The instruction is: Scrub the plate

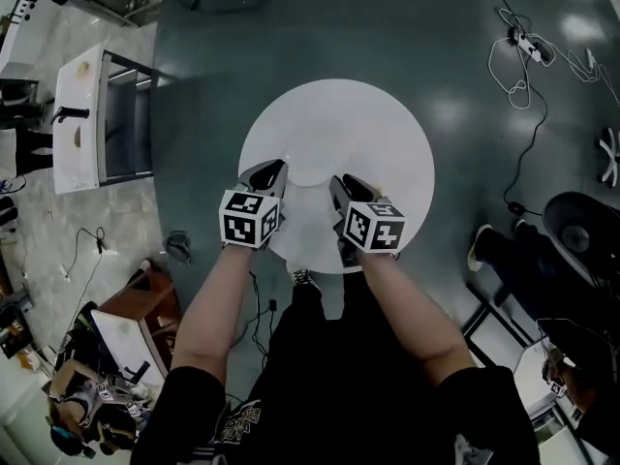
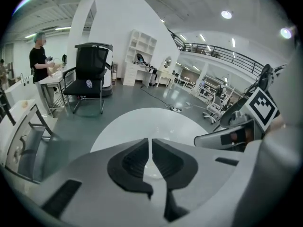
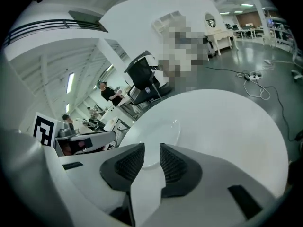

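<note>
Two grippers are held over the near edge of a round white tabletop (image 1: 387, 124), which is set on a dark green floor (image 1: 455, 17); a white bench (image 1: 77, 114) is seen well off the tabletop's left edge; the left gripper (image 1: 274, 169) is pointed forward and down at the left of that near edge, and in the left gripper view its jaws are brought almost together, with only a thin slit left and nothing caught in it; the plate (image 3: 156, 134), white on white and hard to pick out from above, is laid flat close to the near edge of the tabletop, between the two grippers; the right gripper (image 1: 341, 180) is held just to the right of the plate and is likewise tilted down; in the right gripper view its jaws are parted by a moderate gap, through which the plate's near rim is seen; no pad is pressed on the plate, and whether the tips touch it cannot be told; loose cables (image 1: 523, 66) are strewn on the floor beyond the tabletop's far right edge
</note>
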